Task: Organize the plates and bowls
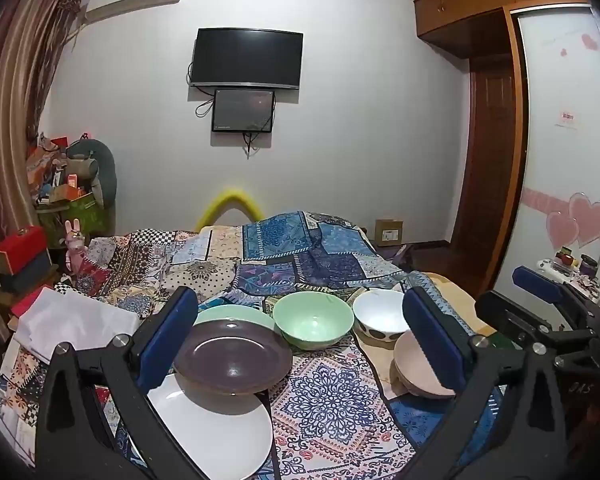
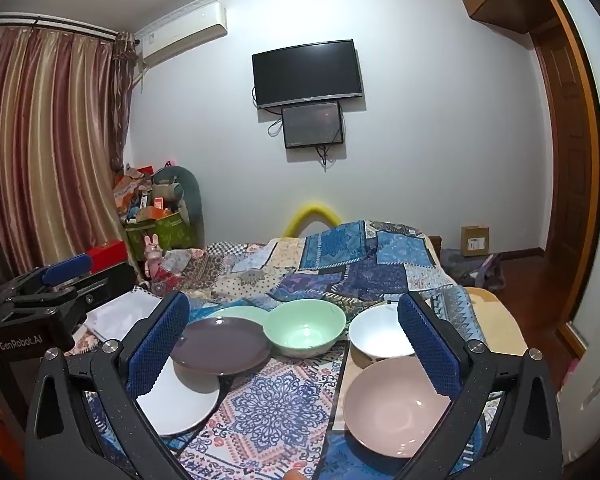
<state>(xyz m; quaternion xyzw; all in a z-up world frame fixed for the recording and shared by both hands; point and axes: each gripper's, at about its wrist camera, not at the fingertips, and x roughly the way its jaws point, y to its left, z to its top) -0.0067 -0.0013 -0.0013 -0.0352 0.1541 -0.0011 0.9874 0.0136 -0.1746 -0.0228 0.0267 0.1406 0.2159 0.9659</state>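
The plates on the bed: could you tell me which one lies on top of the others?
The dark purple plate; it overlaps the white plate and the green plate.

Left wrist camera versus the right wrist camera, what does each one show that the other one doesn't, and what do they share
Only the left wrist view shows the white wardrobe door with pink hearts, the dotted outside of the white bowl, and the right gripper from the side.

Only the right wrist view shows the full striped curtains, the left gripper from the side, and the whole inside of the pink bowl.

Both show the brown plate overlapping the white plate and the green plate, the green bowl, the patterned cloth, and the wall television. Both grippers are open and empty.
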